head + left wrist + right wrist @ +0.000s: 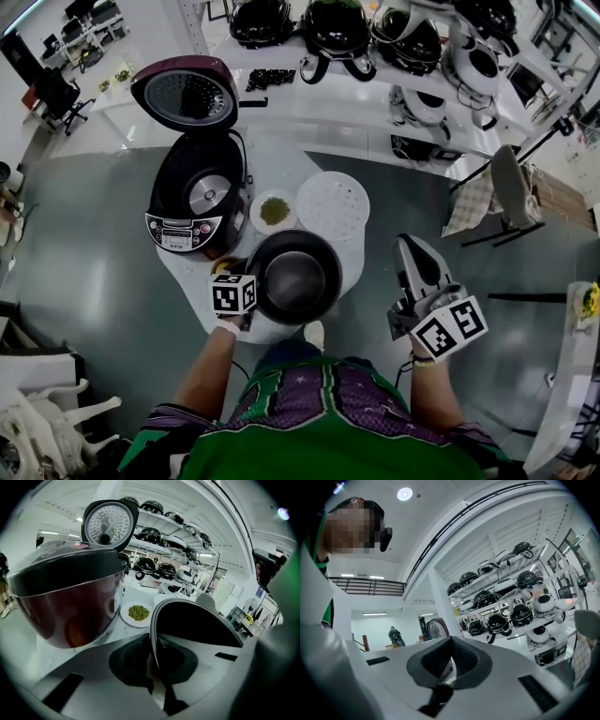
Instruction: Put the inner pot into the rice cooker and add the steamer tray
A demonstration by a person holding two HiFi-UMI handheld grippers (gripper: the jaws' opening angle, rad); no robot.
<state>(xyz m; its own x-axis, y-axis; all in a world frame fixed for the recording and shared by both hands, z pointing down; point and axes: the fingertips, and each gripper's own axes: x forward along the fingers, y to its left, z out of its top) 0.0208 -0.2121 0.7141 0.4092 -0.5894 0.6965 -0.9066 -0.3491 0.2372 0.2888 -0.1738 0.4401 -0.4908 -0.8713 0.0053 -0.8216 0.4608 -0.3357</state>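
The black inner pot [295, 277] stands on the white table [281, 159] in front of the open rice cooker [197, 192], whose lid [185, 91] is tipped back. My left gripper [250, 273] is at the pot's left rim. In the left gripper view the left gripper [153, 657] is shut on the thin rim of the inner pot [197, 625], one pad inside the wall and one outside. The cooker [65, 597] sits just to the left. The round white steamer tray [333, 208] lies flat behind the pot. My right gripper [410, 246] hangs off the table's right side, shut and empty [450, 660].
A small white dish of green beans [274, 211] sits between the cooker and the tray, also seen beyond the pot as the dish [138, 612]. Shelves with several more rice cookers [337, 28] run along the back. A chair [511, 197] stands at the right.
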